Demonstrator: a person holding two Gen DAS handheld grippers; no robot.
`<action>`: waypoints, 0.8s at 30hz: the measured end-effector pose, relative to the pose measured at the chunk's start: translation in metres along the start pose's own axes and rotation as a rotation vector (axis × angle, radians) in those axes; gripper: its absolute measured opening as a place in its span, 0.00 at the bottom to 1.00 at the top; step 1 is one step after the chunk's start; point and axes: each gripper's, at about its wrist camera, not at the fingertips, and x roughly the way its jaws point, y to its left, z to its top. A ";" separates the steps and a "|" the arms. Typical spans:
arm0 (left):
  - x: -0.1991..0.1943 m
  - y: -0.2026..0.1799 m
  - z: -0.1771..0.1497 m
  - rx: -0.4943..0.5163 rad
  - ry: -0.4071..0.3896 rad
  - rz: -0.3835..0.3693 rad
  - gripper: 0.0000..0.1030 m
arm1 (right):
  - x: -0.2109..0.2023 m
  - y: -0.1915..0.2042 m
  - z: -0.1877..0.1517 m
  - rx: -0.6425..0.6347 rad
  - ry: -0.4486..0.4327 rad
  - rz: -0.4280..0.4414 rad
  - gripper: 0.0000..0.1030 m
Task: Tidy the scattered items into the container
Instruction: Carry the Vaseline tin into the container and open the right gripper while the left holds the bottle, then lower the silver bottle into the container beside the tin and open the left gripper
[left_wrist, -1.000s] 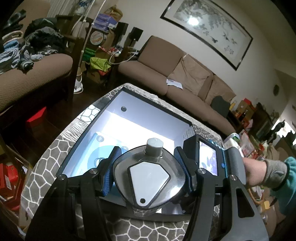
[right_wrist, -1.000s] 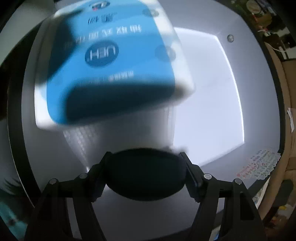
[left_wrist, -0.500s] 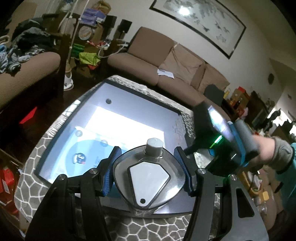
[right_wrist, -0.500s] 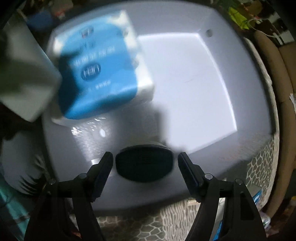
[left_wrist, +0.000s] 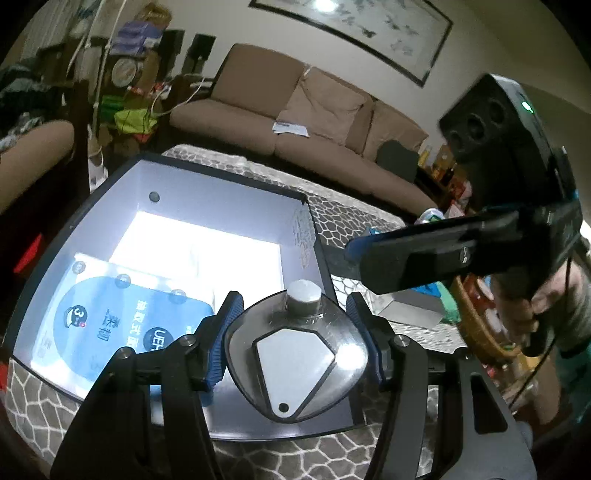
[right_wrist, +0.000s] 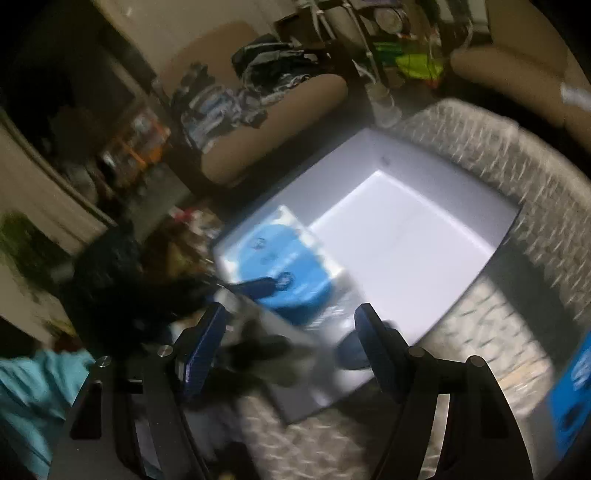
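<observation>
My left gripper (left_wrist: 295, 339) is shut on a dark flat bottle with a grey cap and grey label (left_wrist: 295, 354), held over the near edge of the white box (left_wrist: 229, 206). A blue and white tissue pack (left_wrist: 122, 325) lies in the box's near left corner. My right gripper (right_wrist: 286, 350) is open and empty, high above the table; it shows in the left wrist view (left_wrist: 480, 251) to the right of the box. In the blurred right wrist view the box (right_wrist: 406, 240) holds the tissue pack (right_wrist: 284, 273) and a dark oval item (right_wrist: 351, 354) near its edge.
The box stands on a table with a grey honeycomb cloth (left_wrist: 354, 221). A brown sofa (left_wrist: 314, 122) is behind, another sofa with clothes (right_wrist: 258, 110) to the left. A blue packet (right_wrist: 572, 398) lies at the table's right edge. Clutter (left_wrist: 443, 302) lies right of the box.
My right gripper has let go of the dark oval item in the box, opened, and pulled up and away to the right. My left gripper still holds the bottle over the box.
</observation>
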 end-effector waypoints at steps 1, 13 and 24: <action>0.003 -0.003 -0.003 0.021 0.008 0.008 0.53 | 0.000 0.001 0.000 0.008 0.016 -0.004 0.73; 0.018 -0.016 0.002 0.206 0.060 -0.045 0.53 | 0.031 0.039 -0.007 -0.127 0.237 -0.045 0.73; 0.022 -0.026 0.010 0.303 0.077 -0.050 0.53 | 0.072 0.051 -0.005 -0.216 0.356 -0.125 0.68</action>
